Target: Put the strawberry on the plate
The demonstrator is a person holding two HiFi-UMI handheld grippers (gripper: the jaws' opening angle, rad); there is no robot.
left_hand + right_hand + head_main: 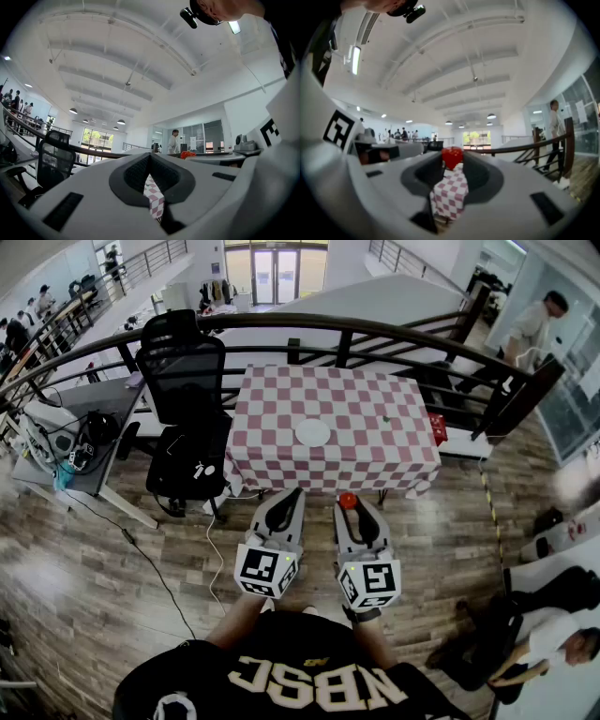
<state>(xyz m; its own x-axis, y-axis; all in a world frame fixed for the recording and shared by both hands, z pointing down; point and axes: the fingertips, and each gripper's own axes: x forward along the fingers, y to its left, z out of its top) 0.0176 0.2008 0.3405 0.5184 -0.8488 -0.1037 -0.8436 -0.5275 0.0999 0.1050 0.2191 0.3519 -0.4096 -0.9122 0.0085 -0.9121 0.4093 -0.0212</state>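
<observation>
A red strawberry (348,501) sits between the fingertips of my right gripper (348,504), which is shut on it, held in the air short of the table's near edge. In the right gripper view the strawberry (452,157) fills the gap at the tips of that gripper (452,160). A small white plate (313,433) lies near the middle of the red-and-white checked table (281,399), ahead and slightly left of the strawberry. My left gripper (296,493) hangs beside the right one, shut with nothing in it; its tips (150,157) meet.
A black office chair (183,381) stands at the table's left side. A curved dark railing (375,329) runs behind the table. A red object (438,427) sits off the table's right edge. A cluttered desk (84,418) is at far left, and people stand at the right.
</observation>
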